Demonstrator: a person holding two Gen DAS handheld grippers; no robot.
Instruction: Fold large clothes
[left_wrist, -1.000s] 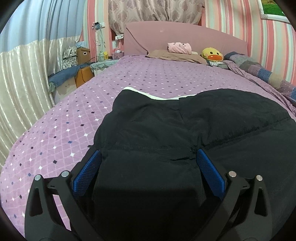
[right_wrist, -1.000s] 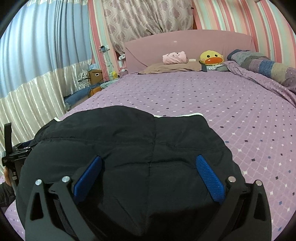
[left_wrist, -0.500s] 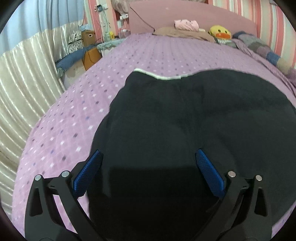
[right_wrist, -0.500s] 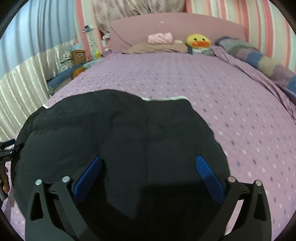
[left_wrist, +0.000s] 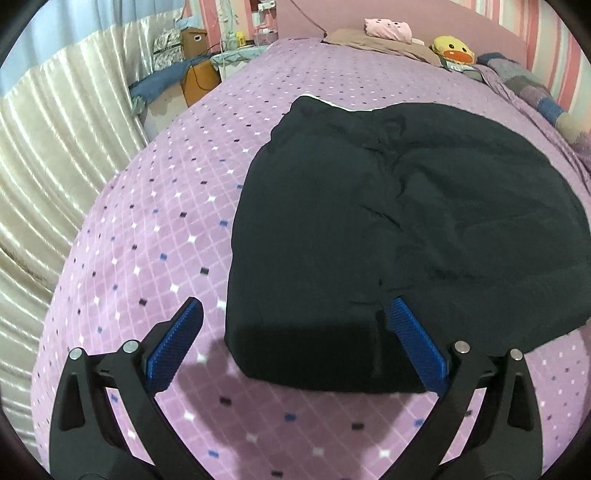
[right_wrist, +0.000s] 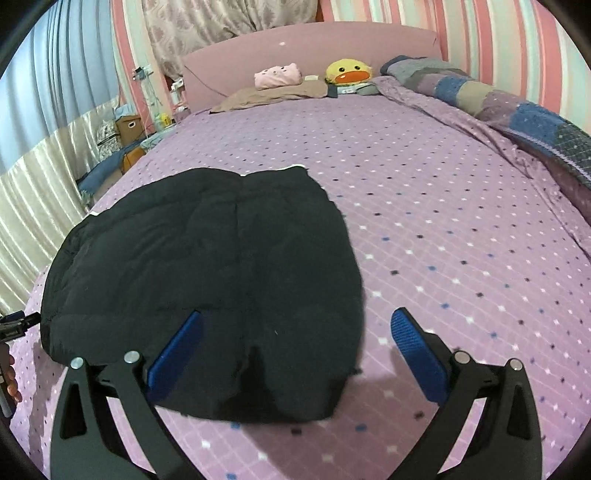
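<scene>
A black padded garment (left_wrist: 388, 229) lies folded into a compact block on the purple dotted bedsheet (left_wrist: 155, 229); a thin white edge shows at its far side. It also shows in the right wrist view (right_wrist: 207, 280). My left gripper (left_wrist: 291, 339) is open and empty, held above the garment's near left corner. My right gripper (right_wrist: 295, 350) is open and empty, held above the garment's near right corner. The tip of the left gripper shows at the left edge of the right wrist view (right_wrist: 14, 325).
A pink headboard (right_wrist: 314, 55), a brown pillow (right_wrist: 273, 94), a pink plush (right_wrist: 279, 75) and a yellow duck plush (right_wrist: 349, 72) are at the far end. A rolled patchwork quilt (right_wrist: 498, 99) lies along the right. Curtains (left_wrist: 55, 147) and boxes (left_wrist: 192, 40) stand left of the bed.
Both grippers have pulled back and lifted off the garment, staying open. The garment's near edge and bare sheet now show in front of each gripper.
</scene>
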